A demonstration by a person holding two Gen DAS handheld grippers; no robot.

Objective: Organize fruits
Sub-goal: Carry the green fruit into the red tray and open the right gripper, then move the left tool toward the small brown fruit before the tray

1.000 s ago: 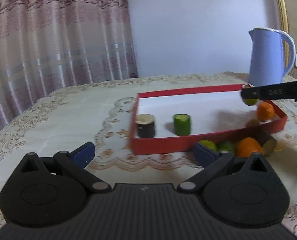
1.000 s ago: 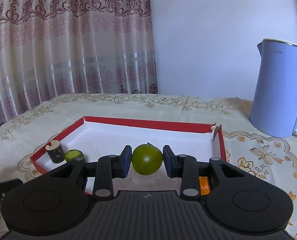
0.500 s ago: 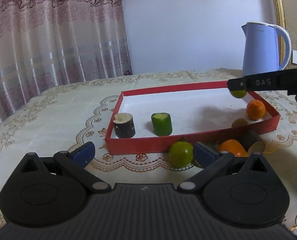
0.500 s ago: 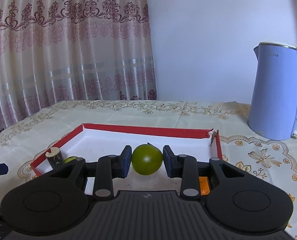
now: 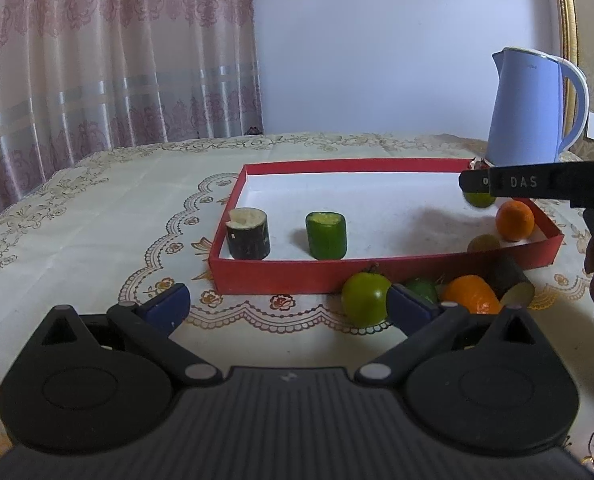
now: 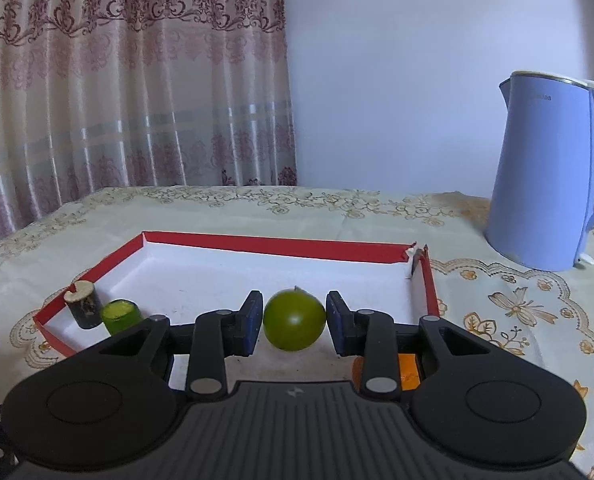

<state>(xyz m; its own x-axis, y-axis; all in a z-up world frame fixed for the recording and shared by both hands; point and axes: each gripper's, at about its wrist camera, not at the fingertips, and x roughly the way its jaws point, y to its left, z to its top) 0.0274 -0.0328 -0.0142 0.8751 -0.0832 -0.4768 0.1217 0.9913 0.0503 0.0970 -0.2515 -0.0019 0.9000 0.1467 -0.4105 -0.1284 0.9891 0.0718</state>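
Cream embroidered cloth on the counter (image 5: 97,216), pink curtains behind, a blue kettle (image 6: 545,176) at the far right.

Green fruit (image 6: 295,319) sits between the pads of the right tongs (image 6: 295,320), nearly shut and gripping it, poised over the right end of the red tray (image 5: 377,278). Step in hand looks like the drop-off: next move calls for lowering it to the white floor beside the orange (image 5: 515,220) and spreading the pads without nudging its neighbours.

In the tray: a dark stub (image 5: 248,238) and a green stub (image 5: 325,234) at the left, the orange and a small brownish fruit (image 5: 483,243) at the right.

Left tongs (image 5: 285,306) spread wide, empty, low before the loose pile outside the tray's front wall: a green apple (image 5: 364,299), another orange (image 5: 471,294), others partly hidden.
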